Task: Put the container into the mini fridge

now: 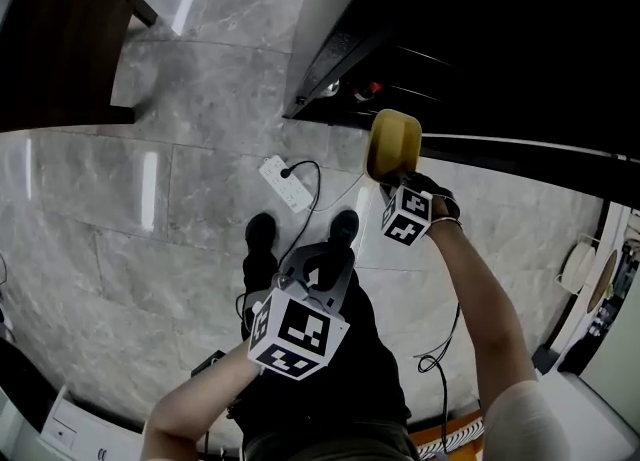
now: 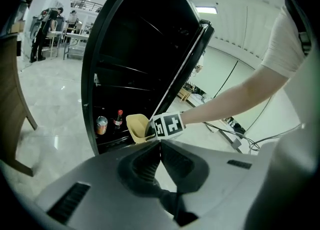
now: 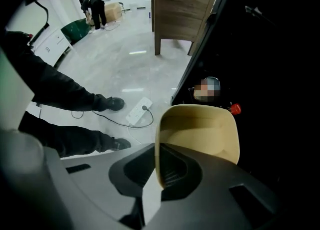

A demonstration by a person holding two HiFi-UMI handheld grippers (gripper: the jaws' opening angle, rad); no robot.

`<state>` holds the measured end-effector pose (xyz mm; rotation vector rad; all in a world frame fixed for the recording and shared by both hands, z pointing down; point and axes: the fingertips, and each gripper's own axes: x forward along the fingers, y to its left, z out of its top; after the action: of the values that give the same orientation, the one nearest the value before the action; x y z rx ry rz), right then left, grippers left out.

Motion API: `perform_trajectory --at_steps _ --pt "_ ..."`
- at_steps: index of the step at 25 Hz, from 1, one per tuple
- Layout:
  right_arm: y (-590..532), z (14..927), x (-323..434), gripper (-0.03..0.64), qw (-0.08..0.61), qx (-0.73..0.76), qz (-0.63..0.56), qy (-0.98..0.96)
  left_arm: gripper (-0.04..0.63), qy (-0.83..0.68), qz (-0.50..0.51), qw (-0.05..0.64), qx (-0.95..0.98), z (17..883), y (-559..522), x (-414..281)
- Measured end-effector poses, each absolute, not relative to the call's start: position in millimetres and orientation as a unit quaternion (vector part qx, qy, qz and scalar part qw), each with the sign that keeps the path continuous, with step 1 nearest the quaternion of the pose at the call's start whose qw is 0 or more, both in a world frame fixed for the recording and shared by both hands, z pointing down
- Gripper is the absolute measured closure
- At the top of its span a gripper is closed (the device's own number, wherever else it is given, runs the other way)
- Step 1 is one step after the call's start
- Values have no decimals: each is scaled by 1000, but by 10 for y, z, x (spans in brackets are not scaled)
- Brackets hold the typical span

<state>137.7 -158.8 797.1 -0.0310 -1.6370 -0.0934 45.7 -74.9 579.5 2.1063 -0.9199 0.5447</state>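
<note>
My right gripper is shut on the left wall of a pale yellow container, its pads pinching the rim. The empty container hangs tilted, its open side toward the camera, just in front of the open black mini fridge. From the left gripper view, the container hovers at the fridge's lowest level, beside the open door. My left gripper is shut with nothing in it and hangs low over the person's legs.
A can and a red-capped bottle stand on the fridge's bottom shelf. A white power strip with a cable lies on the marble floor by the person's shoes. A wooden cabinet stands left of the fridge.
</note>
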Motion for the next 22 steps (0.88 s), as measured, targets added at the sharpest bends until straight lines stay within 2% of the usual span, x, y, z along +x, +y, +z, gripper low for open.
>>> perform_trajectory --at_steps 12,22 --pt "-1936 8843 1558 584 704 0 -59 -708 538 -324 224 386 834 6500 -612 825" --pt "-2208 9342 1743 584 737 -22 -131 -662 538 -314 228 412 825 6881 -448 866"
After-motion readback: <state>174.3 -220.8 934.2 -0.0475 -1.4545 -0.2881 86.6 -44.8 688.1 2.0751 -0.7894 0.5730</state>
